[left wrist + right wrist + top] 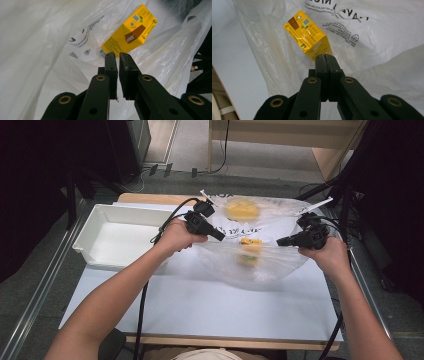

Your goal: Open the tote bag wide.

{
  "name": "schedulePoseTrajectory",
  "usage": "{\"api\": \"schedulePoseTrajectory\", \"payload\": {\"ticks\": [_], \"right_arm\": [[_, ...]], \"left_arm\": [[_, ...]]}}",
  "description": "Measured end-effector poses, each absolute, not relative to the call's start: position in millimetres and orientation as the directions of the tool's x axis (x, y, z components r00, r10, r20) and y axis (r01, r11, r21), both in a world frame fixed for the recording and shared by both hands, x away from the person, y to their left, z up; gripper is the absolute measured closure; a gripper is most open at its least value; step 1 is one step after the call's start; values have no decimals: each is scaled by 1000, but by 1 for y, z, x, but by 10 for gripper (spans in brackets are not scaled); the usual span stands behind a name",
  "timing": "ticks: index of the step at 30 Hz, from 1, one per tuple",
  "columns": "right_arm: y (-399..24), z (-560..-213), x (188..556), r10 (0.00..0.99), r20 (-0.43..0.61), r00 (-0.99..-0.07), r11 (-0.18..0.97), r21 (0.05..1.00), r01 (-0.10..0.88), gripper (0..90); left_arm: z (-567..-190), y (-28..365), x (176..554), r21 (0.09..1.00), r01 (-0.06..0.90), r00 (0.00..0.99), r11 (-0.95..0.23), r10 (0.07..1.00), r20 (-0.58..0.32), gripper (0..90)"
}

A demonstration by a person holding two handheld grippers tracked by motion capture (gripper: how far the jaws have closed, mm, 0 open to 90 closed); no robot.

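— What do we see of the plastic bag (260,245)?

— We see a thin, translucent white bag with black print and a recycling mark on it, spread over the white worktop (200,305) just beside the white tray (107,237), on the tray's right. It is lifted and stretched open between our two hands. Inside it we see a yellow carton (130,31) with a brown patch and small printed codes, lying tilted against the crinkled film. From the high view, a second yellow shape (242,210) shows blurred through the far side of the bag, and something orange and green (249,251) near the middle; we cannot tell what those are.

— And the grippers?

— Our left gripper (212,232) sits at the bag's left edge, nearest the tray, with the left hand (177,236) wrapped around its body and the forearm reaching in diagonally. In the left gripper view its jaws stand almost together with a slim gap; we cannot tell whether film is pinched there. Our right gripper (287,240) is at the bag's right edge, the right hand (327,252) raised beneath it. In the right gripper view its jaws are pressed flat together, and we cannot tell if they pinch film.
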State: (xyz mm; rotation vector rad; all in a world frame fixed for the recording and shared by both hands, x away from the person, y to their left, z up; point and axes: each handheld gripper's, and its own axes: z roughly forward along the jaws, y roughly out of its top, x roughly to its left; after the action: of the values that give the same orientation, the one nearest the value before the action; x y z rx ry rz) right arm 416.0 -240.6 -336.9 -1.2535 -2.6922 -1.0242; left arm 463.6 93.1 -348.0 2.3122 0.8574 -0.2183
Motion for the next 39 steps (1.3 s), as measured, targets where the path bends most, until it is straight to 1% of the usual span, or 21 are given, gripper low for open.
{"api": "schedulePoseTrajectory", "payload": {"ticks": [6,10,14,20,24,35,39], "right_arm": [[-241,-344,415,689,266,-674,460,559,690,900],[-242,-351,416,690,273,-670,450,563,693,900],[-241,-356,417,691,275,-669,444,568,693,900],[-238,-368,421,695,280,-662,434,571,697,900],[-238,-374,422,699,282,-657,431,568,702,900],[-238,-388,416,702,285,-653,424,569,705,900],[-239,-394,417,714,288,-638,403,576,712,900]], "left_arm": [[-354,95,464,530,636,767,-561,532,-358,865],[-360,98,465,535,652,754,-537,537,-379,880],[-366,100,466,540,676,730,-502,561,-391,892],[-377,101,467,534,686,715,-494,591,-373,900],[-383,102,466,535,697,704,-478,597,-384,900],[-397,104,461,521,700,701,-488,608,-373,900],[-401,103,463,522,697,700,-491,621,-352,900]]}}
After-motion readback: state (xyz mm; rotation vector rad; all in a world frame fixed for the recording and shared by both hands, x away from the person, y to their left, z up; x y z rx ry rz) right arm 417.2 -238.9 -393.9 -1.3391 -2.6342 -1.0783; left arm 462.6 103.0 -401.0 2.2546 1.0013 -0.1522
